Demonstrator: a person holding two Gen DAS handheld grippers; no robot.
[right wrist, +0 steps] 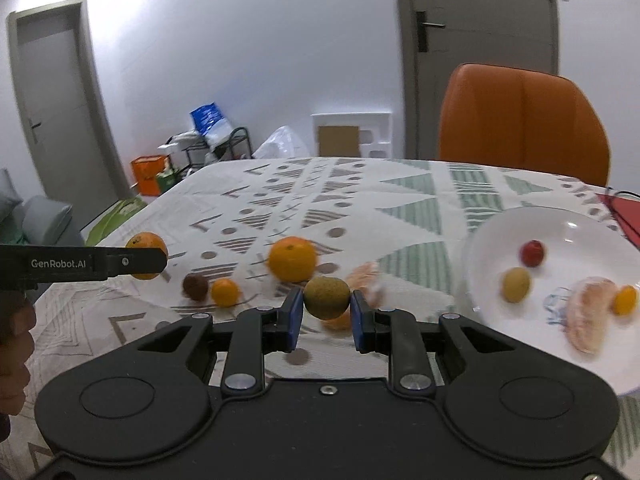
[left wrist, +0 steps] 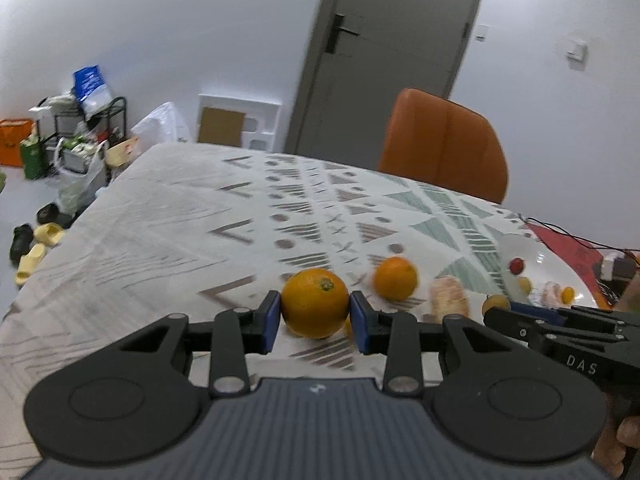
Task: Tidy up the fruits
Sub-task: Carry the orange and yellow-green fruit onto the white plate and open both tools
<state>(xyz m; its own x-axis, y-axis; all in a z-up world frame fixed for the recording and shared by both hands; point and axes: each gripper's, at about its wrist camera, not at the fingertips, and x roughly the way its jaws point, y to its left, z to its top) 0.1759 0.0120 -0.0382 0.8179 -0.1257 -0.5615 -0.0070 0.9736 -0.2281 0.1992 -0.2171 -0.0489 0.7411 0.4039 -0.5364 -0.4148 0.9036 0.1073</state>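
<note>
The left tool [left wrist: 315, 317] clamps an orange [left wrist: 315, 303]; the right tool [right wrist: 327, 307] clamps a greenish fruit [right wrist: 327, 297]. Both are round, so either might slip short of the white plate [right wrist: 520, 352].

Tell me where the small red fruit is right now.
The small red fruit lies in the white plate at the right of the right wrist view, towards its far side, just beyond the yellow-green fruit.

Two grippers, each clamping one fruit. Two large oranges [right wrist: 292, 259] [right wrist: 147, 254], one small orange [right wrist: 225, 292], one brown fruit [right wrist: 195, 287], one plate [right wrist: 500, 232] with four small fruits and one peeled piece [right wrist: 588, 316]. One chair [right wrist: 520, 120].
</note>
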